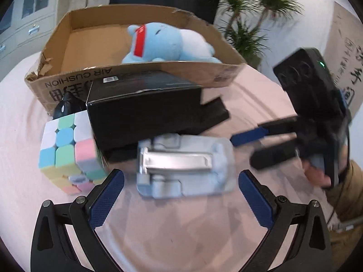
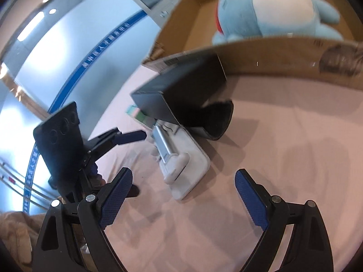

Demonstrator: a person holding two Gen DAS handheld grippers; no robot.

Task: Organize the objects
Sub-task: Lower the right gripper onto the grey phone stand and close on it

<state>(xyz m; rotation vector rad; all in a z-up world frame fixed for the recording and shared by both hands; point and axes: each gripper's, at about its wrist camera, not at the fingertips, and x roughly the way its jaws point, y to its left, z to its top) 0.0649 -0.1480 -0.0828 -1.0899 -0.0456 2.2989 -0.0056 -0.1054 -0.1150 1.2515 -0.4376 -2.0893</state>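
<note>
One clear blister pack [image 1: 183, 165], seemingly crosswise.

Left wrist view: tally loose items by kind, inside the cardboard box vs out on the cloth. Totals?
In the cardboard box:
plush toy: 1
On the cloth:
black box: 1
pastel puzzle cube: 1
blister-packed metal part: 1
dark object behind the cube, kind unclear: 1
Total: 5
</note>
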